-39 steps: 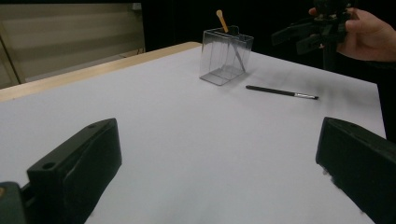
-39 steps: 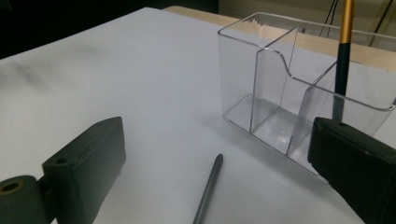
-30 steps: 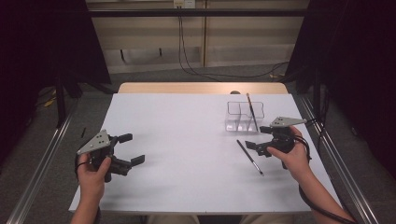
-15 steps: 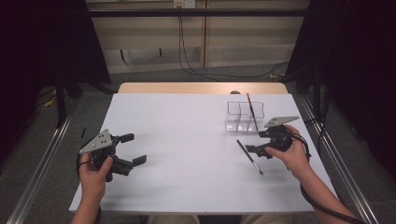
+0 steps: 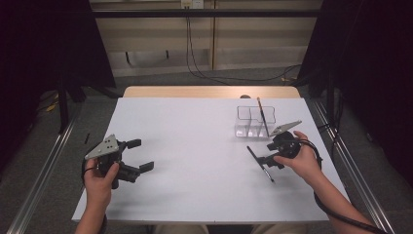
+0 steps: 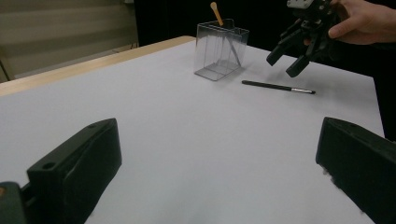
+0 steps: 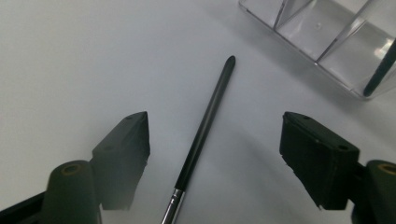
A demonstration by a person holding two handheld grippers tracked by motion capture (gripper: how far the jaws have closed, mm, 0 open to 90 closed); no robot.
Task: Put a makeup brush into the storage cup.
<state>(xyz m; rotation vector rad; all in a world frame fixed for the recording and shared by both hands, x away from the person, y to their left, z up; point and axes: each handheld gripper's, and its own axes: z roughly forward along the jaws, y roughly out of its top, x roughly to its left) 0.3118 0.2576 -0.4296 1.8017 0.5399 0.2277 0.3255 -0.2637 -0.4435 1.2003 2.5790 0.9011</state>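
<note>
While the right claw hangs just above the white desk near its right edge, a slim black make-up brush with a silver ferrule lies flat on the sheet directly between its 2 jaws, touching neither. Those jaws stand apart and have just been closing, with the brush handle in the gap and bare desk on both sides of it. In the high view the brush lies slanted, its handle end pointing toward a clear plastic organiser with upright dividers, which stands just beyond it toward the far right of the desk. A 2nd thin brush with a pale tip leans upright inside that organiser.

Across the desk, the left claw is held near the left edge, jaws wide apart and holding nothing. Between the 2 claws the white sheet is open, unobstructed surface. Beyond the far edge a strip of light wood shows.
</note>
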